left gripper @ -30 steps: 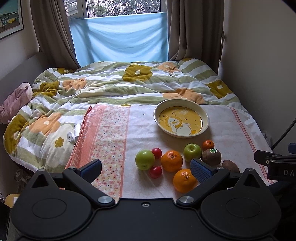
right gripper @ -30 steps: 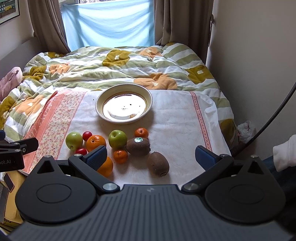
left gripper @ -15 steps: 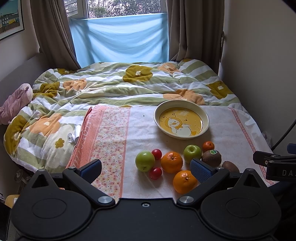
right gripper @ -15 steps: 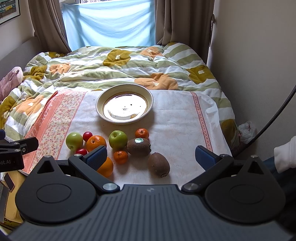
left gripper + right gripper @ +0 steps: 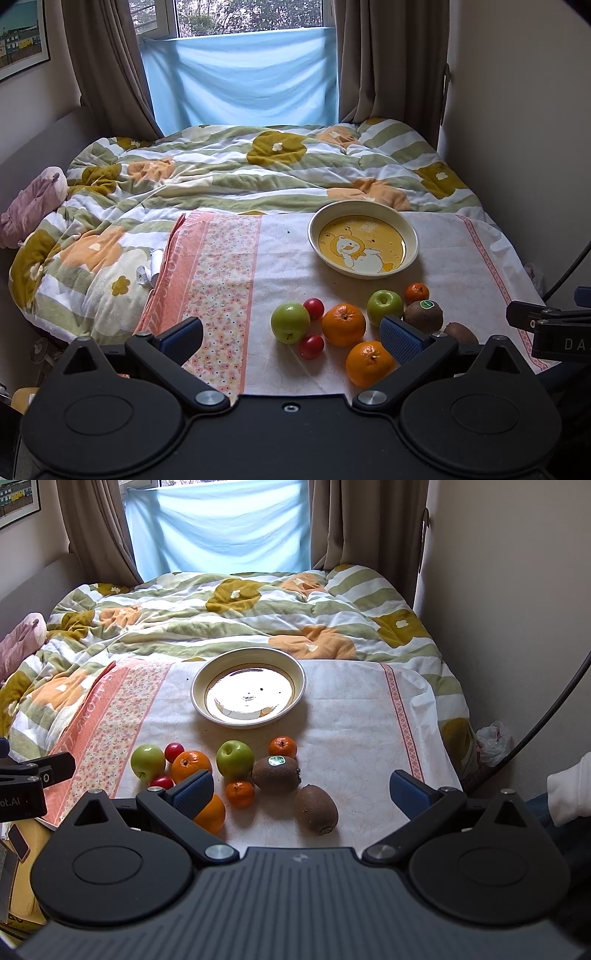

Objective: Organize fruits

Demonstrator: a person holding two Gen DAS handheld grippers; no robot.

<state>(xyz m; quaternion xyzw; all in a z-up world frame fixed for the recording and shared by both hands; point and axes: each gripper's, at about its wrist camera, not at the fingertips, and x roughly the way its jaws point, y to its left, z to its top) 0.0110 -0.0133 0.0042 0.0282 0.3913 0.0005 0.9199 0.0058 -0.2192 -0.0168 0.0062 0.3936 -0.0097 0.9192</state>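
Note:
A cream plate with a yellow duck picture (image 5: 364, 221) (image 5: 199, 686) lies on a white cloth (image 5: 280, 258) on the bed. In front of it sits a cluster of fruit: two green apples (image 5: 290, 322) (image 5: 384, 305), two large oranges (image 5: 343, 325) (image 5: 369, 363), a small mandarin (image 5: 417, 292), two red cherry tomatoes (image 5: 313, 308) (image 5: 311, 346) and two kiwis (image 5: 276, 772) (image 5: 316, 809). A second mandarin (image 5: 240, 794) shows in the right wrist view. My left gripper (image 5: 291, 338) hangs open just short of the fruit. My right gripper (image 5: 301, 792) is open too, near the kiwis.
A floral quilt (image 5: 229, 170) covers the bed behind the cloth. The cloth's pink flowered band (image 5: 218, 280) runs down the left. A wall (image 5: 517, 609) and a black cable (image 5: 554, 709) stand at the right, and a person's white sleeve (image 5: 569, 794) shows there.
Both grippers have drifted slightly back and up, so the fruit sits a little lower in view. No fruit has moved. Both stay open.

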